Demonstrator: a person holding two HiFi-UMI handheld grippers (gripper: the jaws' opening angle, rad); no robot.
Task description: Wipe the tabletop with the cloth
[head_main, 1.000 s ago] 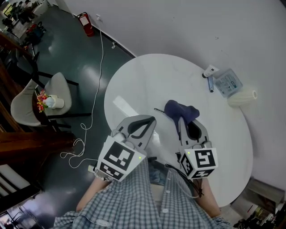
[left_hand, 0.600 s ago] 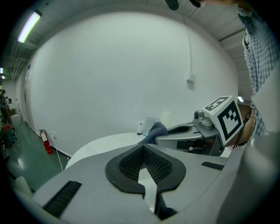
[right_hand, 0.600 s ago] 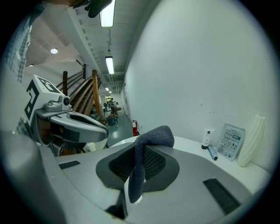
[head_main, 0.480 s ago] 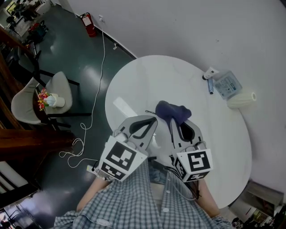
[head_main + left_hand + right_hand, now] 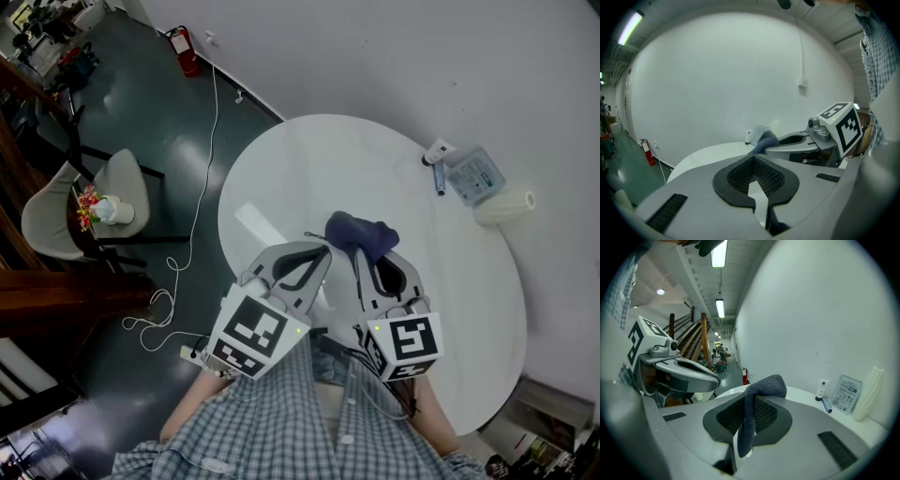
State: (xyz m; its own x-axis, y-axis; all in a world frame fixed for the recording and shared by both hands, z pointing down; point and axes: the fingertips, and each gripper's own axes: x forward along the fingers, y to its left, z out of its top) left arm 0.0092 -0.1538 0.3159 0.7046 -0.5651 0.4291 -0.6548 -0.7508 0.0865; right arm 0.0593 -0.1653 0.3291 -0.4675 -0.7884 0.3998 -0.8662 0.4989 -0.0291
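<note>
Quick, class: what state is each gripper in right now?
Left gripper: shut, nothing in it.
Right gripper: shut on the cloth.

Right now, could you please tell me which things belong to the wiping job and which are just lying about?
Job: dark blue fabric cloth, pinched in the right claw; round white tabletop.
Lying about: small white tube, dark pen, clear printed packet, cream ribbed roll, all near the table's edge by the wall.
</note>
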